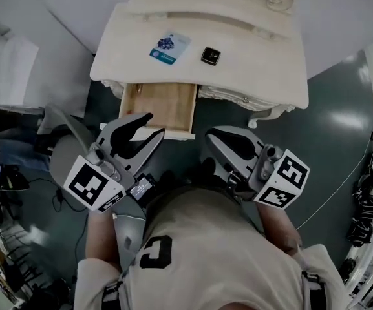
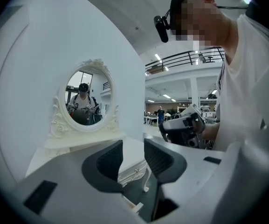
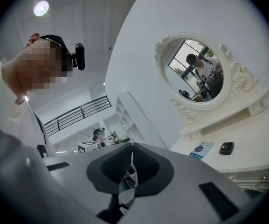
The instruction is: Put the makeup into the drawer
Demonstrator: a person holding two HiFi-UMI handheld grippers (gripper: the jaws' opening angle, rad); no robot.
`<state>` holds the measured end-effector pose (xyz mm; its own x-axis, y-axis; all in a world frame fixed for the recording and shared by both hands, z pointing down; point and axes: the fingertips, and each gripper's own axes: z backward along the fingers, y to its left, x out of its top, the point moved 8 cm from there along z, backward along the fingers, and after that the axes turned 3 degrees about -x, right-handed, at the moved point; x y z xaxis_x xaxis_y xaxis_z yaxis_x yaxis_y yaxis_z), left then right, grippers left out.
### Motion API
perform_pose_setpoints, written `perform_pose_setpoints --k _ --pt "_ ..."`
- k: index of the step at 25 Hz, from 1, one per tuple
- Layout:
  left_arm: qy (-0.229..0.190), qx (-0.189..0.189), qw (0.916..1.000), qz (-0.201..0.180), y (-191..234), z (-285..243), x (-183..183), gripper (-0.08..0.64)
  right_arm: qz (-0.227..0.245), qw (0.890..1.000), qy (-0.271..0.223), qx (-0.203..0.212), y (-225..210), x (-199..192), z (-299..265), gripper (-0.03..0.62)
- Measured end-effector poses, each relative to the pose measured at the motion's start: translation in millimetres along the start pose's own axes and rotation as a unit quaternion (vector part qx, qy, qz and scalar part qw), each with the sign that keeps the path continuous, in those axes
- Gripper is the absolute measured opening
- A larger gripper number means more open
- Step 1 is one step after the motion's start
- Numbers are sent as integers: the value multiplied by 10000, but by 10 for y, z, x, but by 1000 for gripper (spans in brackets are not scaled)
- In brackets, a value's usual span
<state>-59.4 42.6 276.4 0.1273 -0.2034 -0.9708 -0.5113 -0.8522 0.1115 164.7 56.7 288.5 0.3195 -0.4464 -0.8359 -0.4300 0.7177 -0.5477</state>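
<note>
- Head view: the makeup lies on the white tabletop: a small black compact and, just beside it on the left, a flat blue-and-white packet. Below them the wooden drawer stands pulled out and looks bare. The left claw hangs over the drawer's front with its jaws apart and nothing between them. The right claw is held near it, jaws together, well short of the makeup.
- Left gripper view: the left claw is parted on empty air. Past it are the tabletop's edge and the oval mirror. No makeup shows here.
- Right gripper view: the right claw is closed on nothing. The packet and compact rest well apart from it, under the mirror.
- Handling, as I judge it: the compact looks hard, light and smooth, so it may slip; pinch it across two opposite sides. The packet looks thin and bendy and lies flat, so it is best caught by one edge.
</note>
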Motion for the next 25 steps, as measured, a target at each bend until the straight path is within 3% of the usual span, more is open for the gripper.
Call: perform_pose_setpoints --k 7,12,20,23,25 --pt "763 151 9967 -219 27 -804 -48 279 -355 9993 7 145 -563 209 420 28" --pt "1670 -3 9849 -461 366 -1150 -291 356 -390 9992 -108 75 -759 296 471 28" --pt "2729 55 9511 -1446 1243 -1606 -795 368 -366 9987 28 -342 -799 258 136 28" --pt "3249 -107 9295 -1740 1589 -1833 -1093 373 -463 9976 187 -479 -826 204 -72 28" --pt "3633 -295 9100 -1978 1809 -1989 -1301 383 -511 9969 307 -521 -853 175 -251 28"
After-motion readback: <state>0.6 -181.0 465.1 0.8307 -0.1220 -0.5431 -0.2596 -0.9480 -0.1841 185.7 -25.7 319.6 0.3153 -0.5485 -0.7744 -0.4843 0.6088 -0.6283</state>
